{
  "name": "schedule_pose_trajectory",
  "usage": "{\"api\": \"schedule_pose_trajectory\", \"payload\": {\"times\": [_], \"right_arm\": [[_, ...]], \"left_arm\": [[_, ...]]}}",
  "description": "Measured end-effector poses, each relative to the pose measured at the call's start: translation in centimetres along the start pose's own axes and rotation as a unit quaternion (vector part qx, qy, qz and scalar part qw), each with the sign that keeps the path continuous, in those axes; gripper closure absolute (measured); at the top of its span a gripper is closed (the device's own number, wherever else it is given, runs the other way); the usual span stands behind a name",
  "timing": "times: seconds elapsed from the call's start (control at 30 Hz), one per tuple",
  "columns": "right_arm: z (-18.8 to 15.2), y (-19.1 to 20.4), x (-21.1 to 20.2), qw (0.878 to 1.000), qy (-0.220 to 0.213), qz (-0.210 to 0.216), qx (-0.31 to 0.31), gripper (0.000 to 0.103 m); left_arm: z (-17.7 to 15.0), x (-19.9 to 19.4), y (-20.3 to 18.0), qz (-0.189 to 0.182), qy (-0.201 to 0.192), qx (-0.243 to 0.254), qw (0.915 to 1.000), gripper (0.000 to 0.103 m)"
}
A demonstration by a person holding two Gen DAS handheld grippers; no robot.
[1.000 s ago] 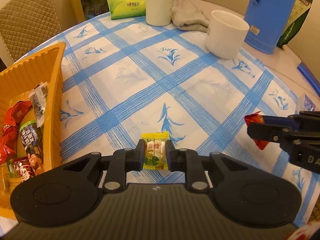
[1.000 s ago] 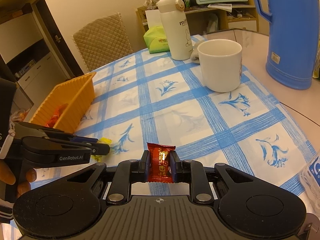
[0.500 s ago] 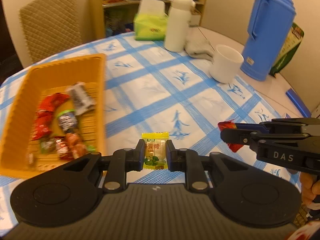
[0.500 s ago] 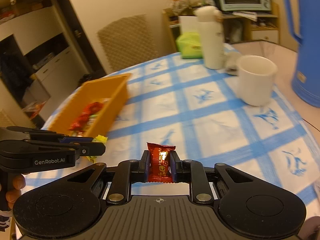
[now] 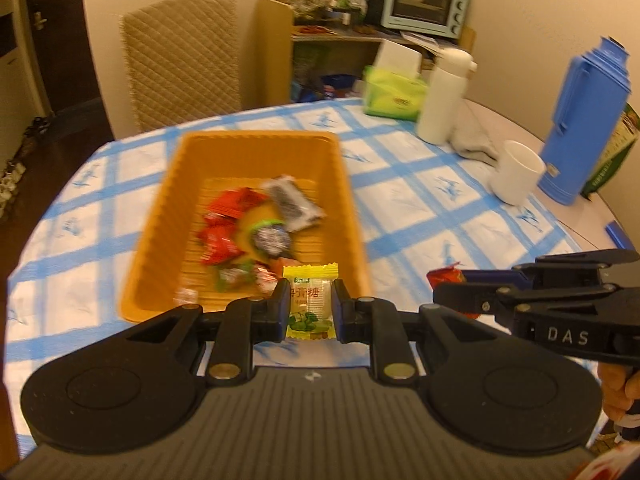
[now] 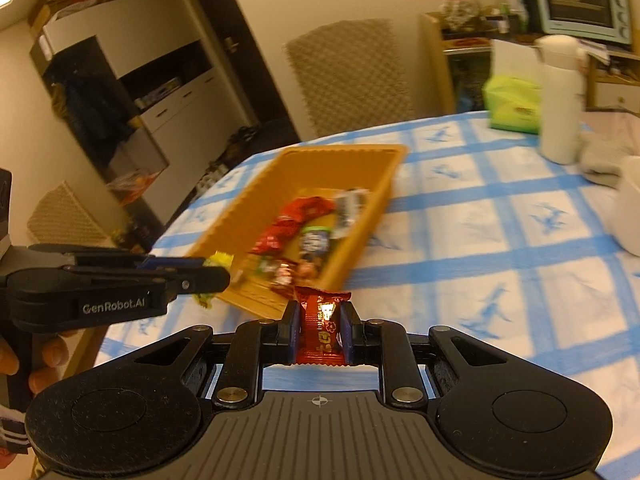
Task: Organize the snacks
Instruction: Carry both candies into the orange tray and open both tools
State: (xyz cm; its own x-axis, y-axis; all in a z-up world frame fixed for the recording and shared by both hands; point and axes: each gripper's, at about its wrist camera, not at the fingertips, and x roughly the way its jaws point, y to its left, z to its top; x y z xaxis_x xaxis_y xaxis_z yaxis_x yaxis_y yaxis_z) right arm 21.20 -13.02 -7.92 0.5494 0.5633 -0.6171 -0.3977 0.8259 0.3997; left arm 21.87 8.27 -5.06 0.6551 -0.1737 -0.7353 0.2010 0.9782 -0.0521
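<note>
My left gripper (image 5: 311,308) is shut on a yellow candy packet (image 5: 310,300) and holds it above the near end of the orange basket (image 5: 160,216), which holds several wrapped snacks (image 5: 224,236). My right gripper (image 6: 322,330) is shut on a red snack packet (image 6: 322,326) and hangs just short of the basket's near corner (image 6: 256,196). The right gripper also shows in the left wrist view (image 5: 440,280), to the right of the basket. The left gripper shows in the right wrist view (image 6: 218,270), at the basket's left side.
A white mug (image 5: 516,178), a blue thermos jug (image 5: 584,128), a white bottle (image 5: 442,96), a green tissue pack (image 5: 394,90) and a grey cloth (image 5: 474,142) stand at the far right of the blue-checked table (image 5: 420,216). A padded chair (image 5: 182,60) stands behind the table.
Both grippers have swung left and up with their packets, from over the cloth toward the basket. The basket now lies straight ahead of the left gripper. Neither grip has changed.
</note>
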Motion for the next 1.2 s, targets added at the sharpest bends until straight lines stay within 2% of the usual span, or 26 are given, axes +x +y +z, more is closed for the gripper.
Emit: {"api": "schedule_pose_trajectory", "payload": {"times": [0.17,0.47,0.87,1.2], "right_arm": [[1.7,2.1,2.9,1.0,0.005,0.011,-0.006,0.082],[6.0,4.3,8.1,1.0,-0.008,-0.009,-0.019,0.082],[10.3,2.6,14.1,0.998,-0.016,-0.056,0.006,0.082],[11.7,1.0,16.2,0.997,-0.019,-0.078,0.022,0.082]], "left_arm": [[1.1,0.3,3.2,0.018,-0.005,0.004,0.9998,0.084],[3.9,3.0,6.9,0.026,-0.002,0.018,0.9995,0.084],[8.2,9.2,9.7,0.014,0.012,0.028,0.9994,0.084],[10.3,13.9,10.3,0.011,0.029,0.038,0.9988,0.084]]}}
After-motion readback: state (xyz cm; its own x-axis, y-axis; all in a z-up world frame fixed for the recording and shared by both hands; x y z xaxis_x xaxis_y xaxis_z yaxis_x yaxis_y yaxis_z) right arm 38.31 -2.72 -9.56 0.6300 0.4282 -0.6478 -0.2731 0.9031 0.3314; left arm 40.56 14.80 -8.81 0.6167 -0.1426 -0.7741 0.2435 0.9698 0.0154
